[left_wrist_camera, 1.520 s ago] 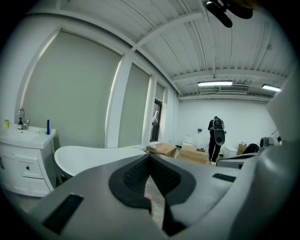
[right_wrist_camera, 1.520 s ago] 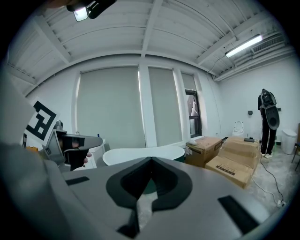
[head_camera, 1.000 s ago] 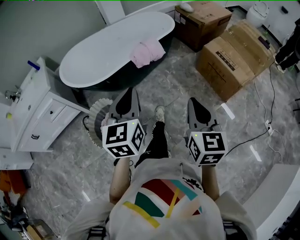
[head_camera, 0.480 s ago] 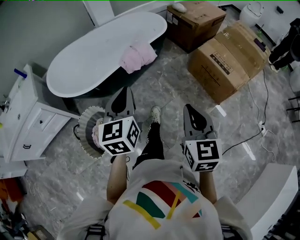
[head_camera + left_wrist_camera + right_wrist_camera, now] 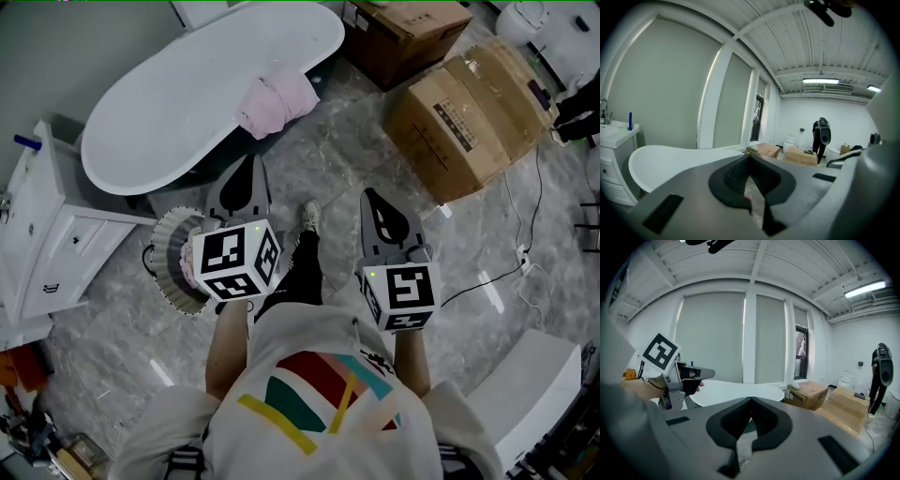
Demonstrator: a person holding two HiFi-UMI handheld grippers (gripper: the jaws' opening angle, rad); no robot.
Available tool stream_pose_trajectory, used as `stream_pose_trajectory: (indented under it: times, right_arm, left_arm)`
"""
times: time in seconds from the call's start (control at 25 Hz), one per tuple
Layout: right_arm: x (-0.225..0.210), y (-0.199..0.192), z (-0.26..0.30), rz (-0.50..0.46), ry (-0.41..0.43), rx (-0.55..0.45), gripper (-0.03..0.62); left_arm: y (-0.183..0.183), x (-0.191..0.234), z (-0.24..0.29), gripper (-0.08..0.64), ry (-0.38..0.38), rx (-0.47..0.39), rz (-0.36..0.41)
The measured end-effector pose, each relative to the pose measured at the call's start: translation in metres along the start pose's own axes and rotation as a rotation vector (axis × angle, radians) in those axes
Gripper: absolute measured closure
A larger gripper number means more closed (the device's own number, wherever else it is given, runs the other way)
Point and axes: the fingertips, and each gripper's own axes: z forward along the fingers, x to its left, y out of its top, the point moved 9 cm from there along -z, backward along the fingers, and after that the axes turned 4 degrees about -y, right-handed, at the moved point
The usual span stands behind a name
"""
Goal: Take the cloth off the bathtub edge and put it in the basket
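Head view: with left tongs (image 5: 248,164) and right tongs (image 5: 371,197) closed, empty (open one first), pinch the folded pink cloth (image 5: 277,101) at upper centre by its bulk.

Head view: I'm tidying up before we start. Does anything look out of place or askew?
The pink cloth lies bunched and draped over the white bathtub's near rim. The large cardboard box stands skewed to the bathtub, with a black cable trailing loose beside it.
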Motion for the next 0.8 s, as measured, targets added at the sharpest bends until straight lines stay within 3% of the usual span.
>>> stream_pose_trajectory:
  times: [0.28, 0.56, 0.8]
  right_arm:
    - [-0.014, 0.04, 0.085, -0.019, 0.069, 0.006, 0.581]
    - [-0.04, 0.08, 0.181, 0.006, 0.097, 0.035, 0.581]
    - [-0.041, 0.103, 0.253, -0.074, 0.134, 0.064, 0.581]
  left_arm:
    - [0.034, 0.027, 0.072, 0.541, 0.006, 0.017, 0.02]
    - [0.063, 0.066, 0.156, 0.541, 0.025, 0.004, -0.014]
    - [0.07, 0.108, 0.21, 0.541, 0.082, 0.0, -0.021]
